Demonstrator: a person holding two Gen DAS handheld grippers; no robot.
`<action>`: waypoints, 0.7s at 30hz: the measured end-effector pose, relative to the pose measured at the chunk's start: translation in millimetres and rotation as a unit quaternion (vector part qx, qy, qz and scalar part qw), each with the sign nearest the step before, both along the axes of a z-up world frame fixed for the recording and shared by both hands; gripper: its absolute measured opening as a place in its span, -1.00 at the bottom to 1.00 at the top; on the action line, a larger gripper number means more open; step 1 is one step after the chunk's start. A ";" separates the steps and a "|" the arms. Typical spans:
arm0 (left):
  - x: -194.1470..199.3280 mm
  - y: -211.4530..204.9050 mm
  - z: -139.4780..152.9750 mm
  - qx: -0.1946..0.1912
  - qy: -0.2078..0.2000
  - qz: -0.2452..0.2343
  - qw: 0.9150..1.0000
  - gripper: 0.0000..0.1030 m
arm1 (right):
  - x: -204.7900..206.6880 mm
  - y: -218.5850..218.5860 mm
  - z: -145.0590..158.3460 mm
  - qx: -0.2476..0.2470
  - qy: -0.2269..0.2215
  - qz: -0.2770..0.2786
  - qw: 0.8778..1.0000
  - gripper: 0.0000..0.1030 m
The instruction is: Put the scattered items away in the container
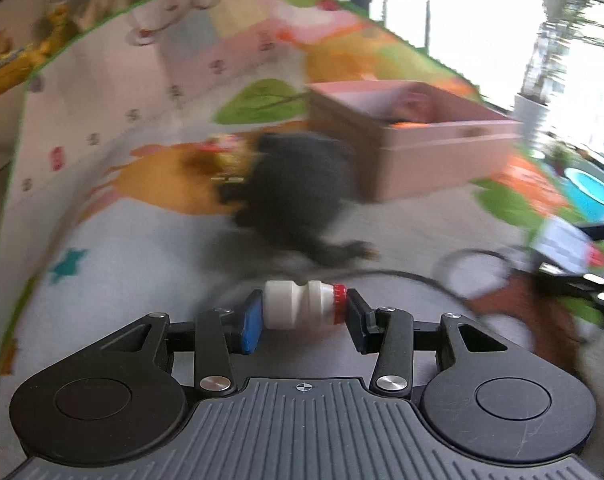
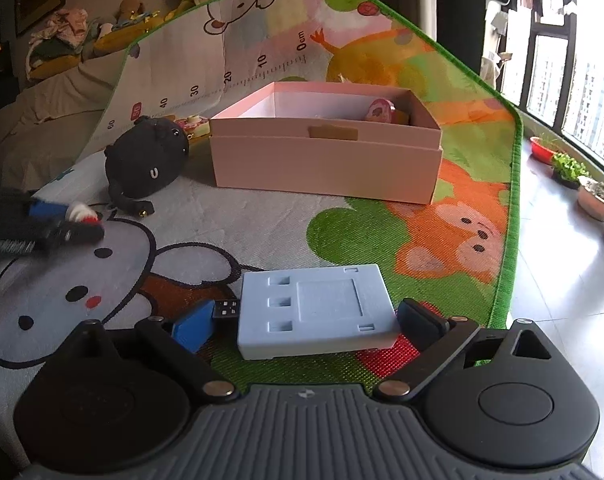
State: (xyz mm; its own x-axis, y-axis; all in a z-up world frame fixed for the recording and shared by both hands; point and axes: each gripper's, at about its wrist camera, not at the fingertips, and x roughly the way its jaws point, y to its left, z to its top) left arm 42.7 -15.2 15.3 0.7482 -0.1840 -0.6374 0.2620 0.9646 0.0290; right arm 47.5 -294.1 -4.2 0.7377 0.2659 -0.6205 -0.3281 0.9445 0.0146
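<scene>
My left gripper (image 1: 302, 312) is shut on a small white bottle with a red cap (image 1: 298, 307), held sideways between its blue and black pads. In the right wrist view the left gripper (image 2: 82, 220) shows blurred at the left edge, above the mat. My right gripper (image 2: 308, 320) is open wide, low over the mat, with a light blue flat device with a USB plug (image 2: 318, 308) between its fingers. The open pink box (image 2: 326, 164) stands further back with a pink round item (image 2: 382, 112) inside. A black plush toy (image 2: 148, 160) lies left of the box.
A colourful play mat (image 2: 442, 184) covers the floor. A small pink and yellow toy (image 2: 192, 124) sits behind the plush. The mat's green edge (image 2: 510, 240) meets grey tiles on the right, with potted plants (image 2: 570, 168) by the window. A sofa with soft toys (image 2: 62, 44) lies beyond the mat.
</scene>
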 end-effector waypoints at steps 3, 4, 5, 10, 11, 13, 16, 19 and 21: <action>-11.7 -25.8 -0.2 -0.009 0.007 -0.050 0.999 -0.08 | -3.6 -0.8 1.0 -0.002 -0.012 -0.003 1.000 0.88; -15.0 -33.5 -1.2 -0.007 0.006 -0.064 0.998 -0.07 | -4.6 -1.5 1.3 -0.001 -0.015 -0.004 1.000 0.89; -17.5 -40.9 -2.5 -0.002 0.004 -0.076 0.997 -0.03 | -5.3 -2.3 1.6 0.000 -0.017 -0.005 1.000 0.89; -16.6 -51.3 -7.8 0.010 -0.006 -0.074 0.997 0.33 | -7.3 -6.0 5.7 0.007 -0.020 -0.005 1.000 0.88; -15.2 -48.3 -7.7 0.008 -0.009 -0.067 0.998 0.60 | -7.0 -5.2 7.6 0.007 -0.016 0.004 1.000 0.87; -13.8 -40.2 -8.6 0.003 -0.016 -0.049 0.999 0.85 | -6.6 -2.3 14.6 0.009 -0.017 0.022 1.000 0.85; -9.7 -25.7 -12.6 -0.022 -0.008 -0.039 0.999 0.86 | -0.4 7.0 31.5 0.012 -0.028 0.049 0.998 0.78; -5.9 -15.9 -13.7 -0.054 0.002 -0.032 0.998 0.88 | 12.7 21.2 46.3 -0.001 -0.044 0.072 0.996 0.27; -3.9 -9.7 -14.0 -0.075 0.004 -0.029 0.997 0.90 | 31.0 31.2 50.4 -0.010 -0.028 0.087 0.996 -0.14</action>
State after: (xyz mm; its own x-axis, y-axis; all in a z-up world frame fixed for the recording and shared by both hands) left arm 38.7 -24.9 1.3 0.7280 -0.3215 -0.6055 0.3177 0.9409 -0.1177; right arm 78.5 -262.9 46.2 0.7151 0.3812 -0.5859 -0.4869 0.8731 -0.0262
